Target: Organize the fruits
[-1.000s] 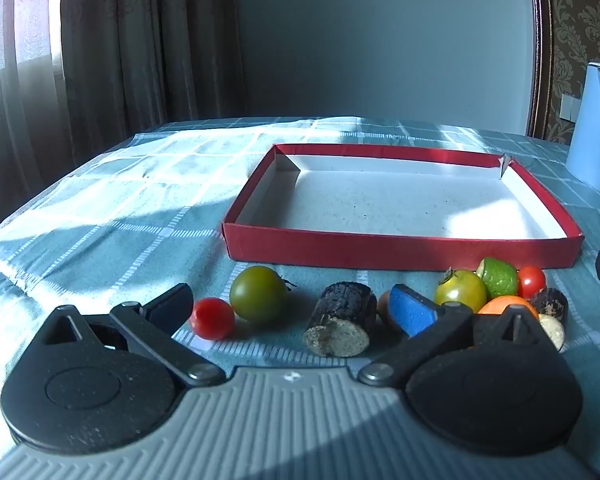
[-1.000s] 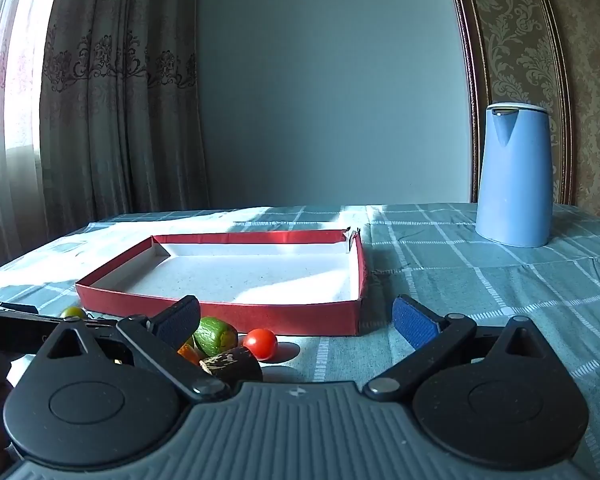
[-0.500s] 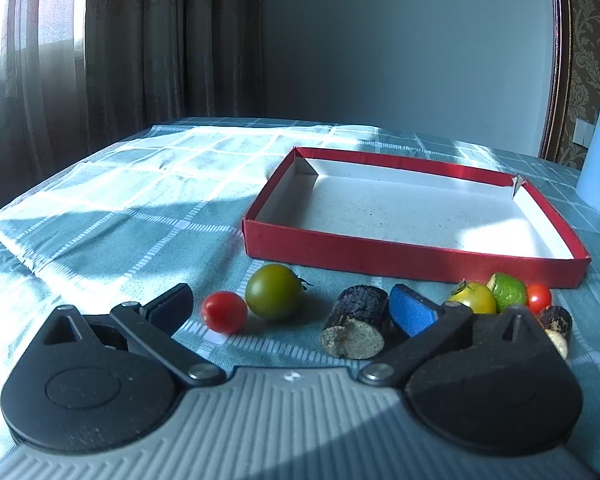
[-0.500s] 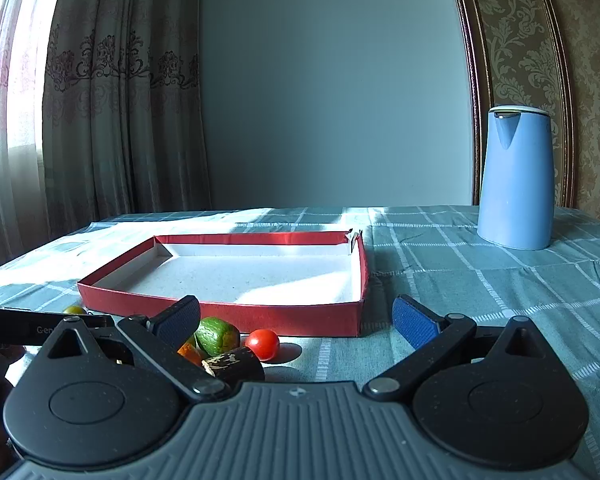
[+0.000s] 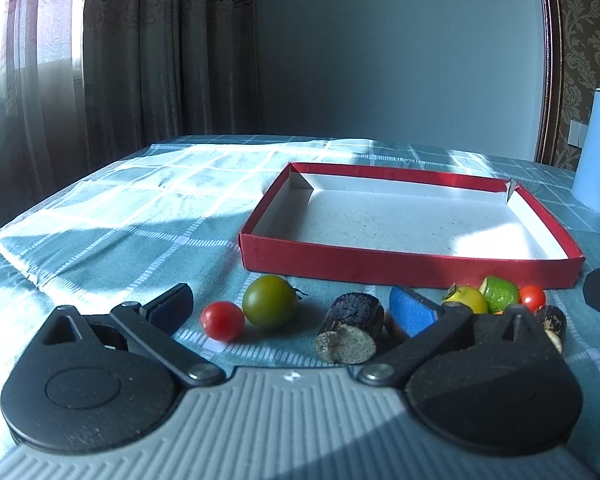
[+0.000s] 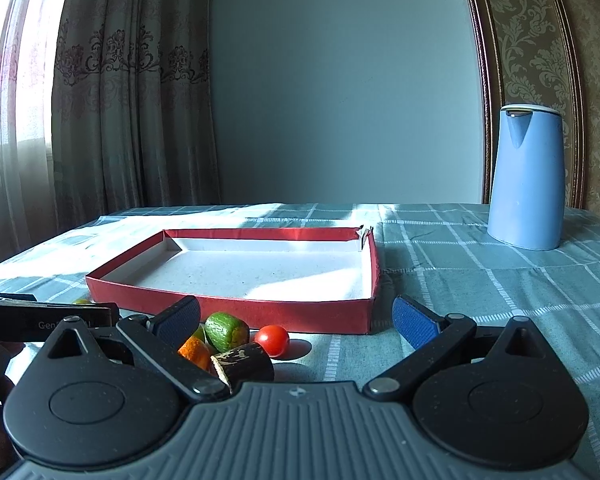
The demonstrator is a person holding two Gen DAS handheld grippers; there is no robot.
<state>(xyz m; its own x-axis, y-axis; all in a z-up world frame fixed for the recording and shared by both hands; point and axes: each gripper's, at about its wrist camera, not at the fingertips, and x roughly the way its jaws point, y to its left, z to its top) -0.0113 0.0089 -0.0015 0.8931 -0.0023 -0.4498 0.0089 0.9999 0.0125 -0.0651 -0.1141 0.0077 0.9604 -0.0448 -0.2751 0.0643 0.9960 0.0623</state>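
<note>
while the red box [image 5: 408, 270] sits empty, the fruits wait in a row beside it.
both the left gripper [image 5: 296, 308] and the right gripper [image 6: 296, 316] are wide open, holding nothing, ready to grab the little red tomato [image 5: 222, 320].

Your left hand-held gripper [image 5: 292, 306] is showing a ribbed grey body, two round black speckled housings, black link arms with silver pivot screws and blue finger pads [image 5: 412, 312]. Your right hand-held gripper [image 6: 296, 320] is looking the same, with blue pads [image 6: 416, 322].
</note>
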